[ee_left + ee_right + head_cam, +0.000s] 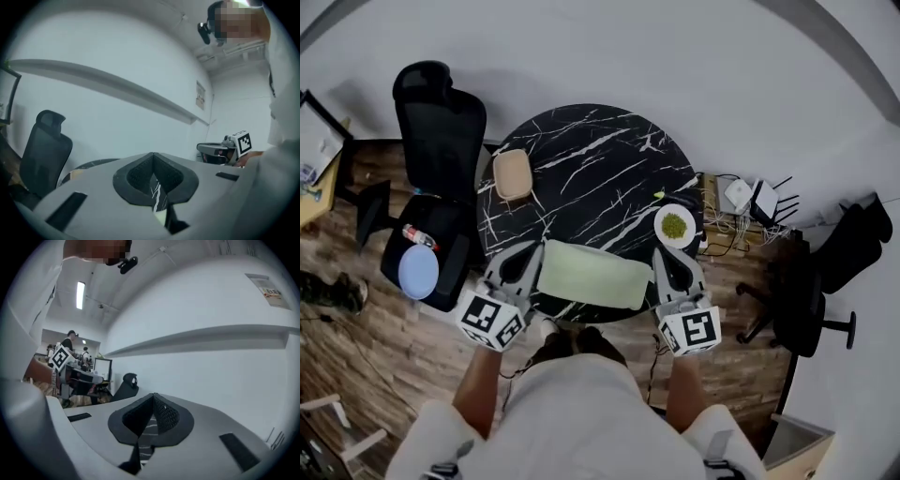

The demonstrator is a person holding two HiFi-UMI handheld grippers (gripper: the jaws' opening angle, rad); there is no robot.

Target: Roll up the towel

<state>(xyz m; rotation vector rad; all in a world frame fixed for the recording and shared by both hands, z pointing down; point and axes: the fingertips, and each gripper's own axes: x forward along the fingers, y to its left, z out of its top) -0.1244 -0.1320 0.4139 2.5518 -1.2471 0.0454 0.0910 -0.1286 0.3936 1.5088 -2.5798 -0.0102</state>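
Between your left tool [525,253] and right tool [664,255], both closed on nothing, the towel [592,275] lies on the worktop [600,159], likely so each reaches an end

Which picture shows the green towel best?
The head view: the whole towel lies on the table, seen from above. The left gripper view shows only a pale sliver low down, perhaps the towel. The right gripper view shows none of it.
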